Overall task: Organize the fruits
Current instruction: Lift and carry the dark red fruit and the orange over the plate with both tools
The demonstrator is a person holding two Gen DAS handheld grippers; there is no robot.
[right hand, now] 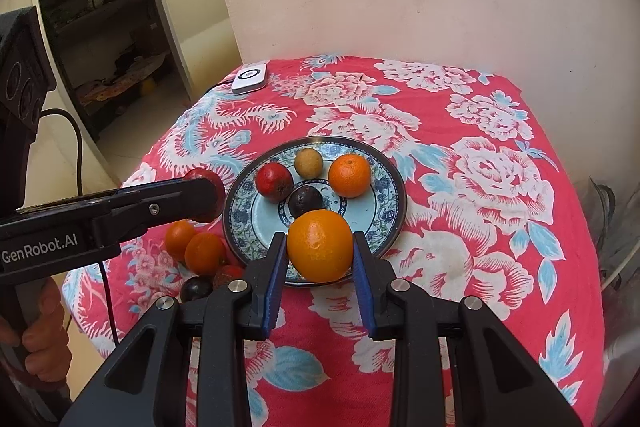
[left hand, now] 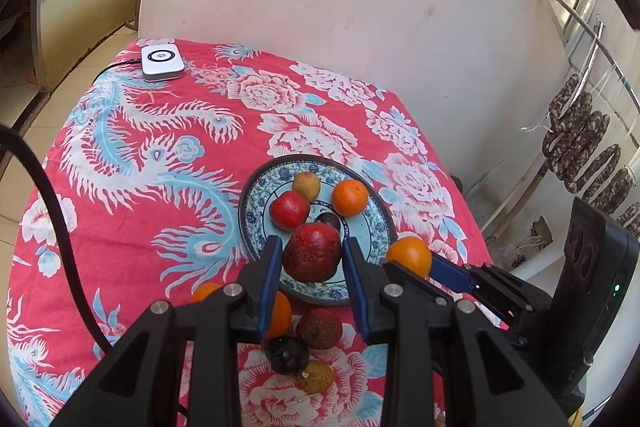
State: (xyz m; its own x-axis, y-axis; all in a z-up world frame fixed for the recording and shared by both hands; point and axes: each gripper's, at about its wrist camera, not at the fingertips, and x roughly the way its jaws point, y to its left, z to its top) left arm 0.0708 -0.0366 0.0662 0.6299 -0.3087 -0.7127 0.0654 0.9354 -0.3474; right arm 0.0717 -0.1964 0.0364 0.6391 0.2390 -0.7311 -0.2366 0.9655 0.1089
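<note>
left hand-held gripper (left hand: 308, 259) is clamped on a dark red fruit (left hand: 313, 251), blue pads pressing both flanks, held above the near-left rim of the plate (left hand: 256, 187). right hand-held gripper (right hand: 320, 251) is clamped on an orange (right hand: 320, 245), also hanging over the plate's near edge. both point steeply down, so each fruit sits forward of its fingers where it can drop straight onto the plate.

already on the plate: a red fruit (right hand: 274, 182), a small yellowish fruit (right hand: 308, 163), a second orange (right hand: 349, 175) and a dark round fruit (right hand: 306, 201), grouped toward the back and centre, leaving the near part free. my read: that gap is why both loads come in from the near side.

still loose on the cloth-covered surface (right hand: 480, 187), just left of the plate: two small oranges (right hand: 205, 253), a dark fruit (right hand: 195, 289), a reddish wrinkled one (right hand: 228, 275), and a yellowish one (left hand: 316, 375) only the left view shows. so roughly half done.

risk: round fruits roll, and the two grippers are close together over the same rim. white device (right hand: 250, 79) at the far corner is irrelevant.
</note>
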